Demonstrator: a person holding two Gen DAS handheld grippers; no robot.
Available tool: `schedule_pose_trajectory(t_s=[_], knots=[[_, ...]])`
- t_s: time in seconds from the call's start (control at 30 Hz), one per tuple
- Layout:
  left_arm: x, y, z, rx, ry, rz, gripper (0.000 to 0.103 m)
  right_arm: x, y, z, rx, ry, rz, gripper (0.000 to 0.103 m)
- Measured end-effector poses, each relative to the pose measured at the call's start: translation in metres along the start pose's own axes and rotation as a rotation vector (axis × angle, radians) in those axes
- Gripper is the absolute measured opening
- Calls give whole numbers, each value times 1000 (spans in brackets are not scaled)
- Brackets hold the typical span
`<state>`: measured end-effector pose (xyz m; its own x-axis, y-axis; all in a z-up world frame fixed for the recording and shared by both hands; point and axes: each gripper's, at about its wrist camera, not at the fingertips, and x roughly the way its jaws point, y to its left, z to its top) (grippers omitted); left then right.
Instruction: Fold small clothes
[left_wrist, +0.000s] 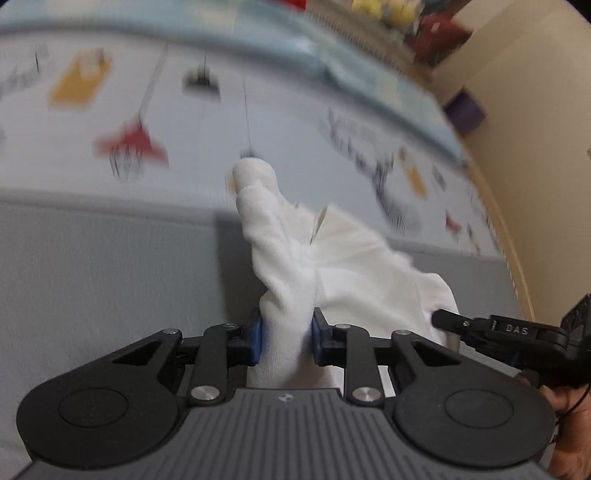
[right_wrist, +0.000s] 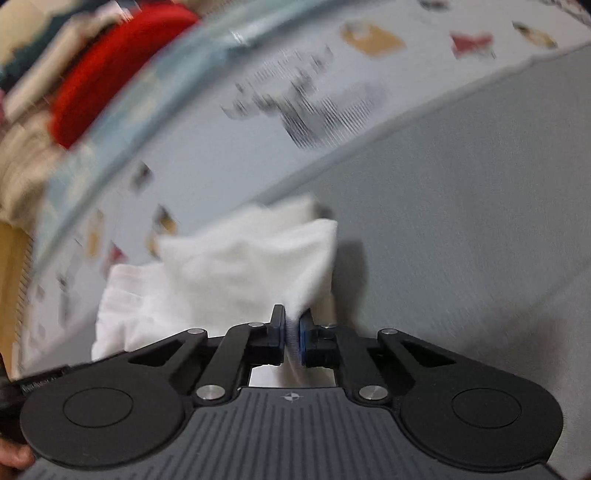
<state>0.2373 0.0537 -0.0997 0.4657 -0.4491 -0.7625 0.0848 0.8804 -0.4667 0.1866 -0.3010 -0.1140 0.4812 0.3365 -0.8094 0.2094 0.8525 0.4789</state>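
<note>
in the left wrist view, the left gripper pinches a bunched fold of a small white garment between its blue pads, the cloth rising ahead over a grey mat and a pale printed sheet, with the right gripper reaching in at the cloth's right edge. in the right wrist view, the right gripper is clamped nearly shut on a thin corner of the white garment, which spreads to the left over the grey mat beside the printed sheet, all blurred.
</note>
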Motion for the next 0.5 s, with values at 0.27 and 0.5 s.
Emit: schedule_pose_trajectory(t_s=[0.27,0.5], knots=[[-49,42,17,-134,-222,92,54,-15,67,-1,-253,-299,-56,52],[-8,65,-5,-205,116,47,54,34,58,-9,-244,44,-115,52]])
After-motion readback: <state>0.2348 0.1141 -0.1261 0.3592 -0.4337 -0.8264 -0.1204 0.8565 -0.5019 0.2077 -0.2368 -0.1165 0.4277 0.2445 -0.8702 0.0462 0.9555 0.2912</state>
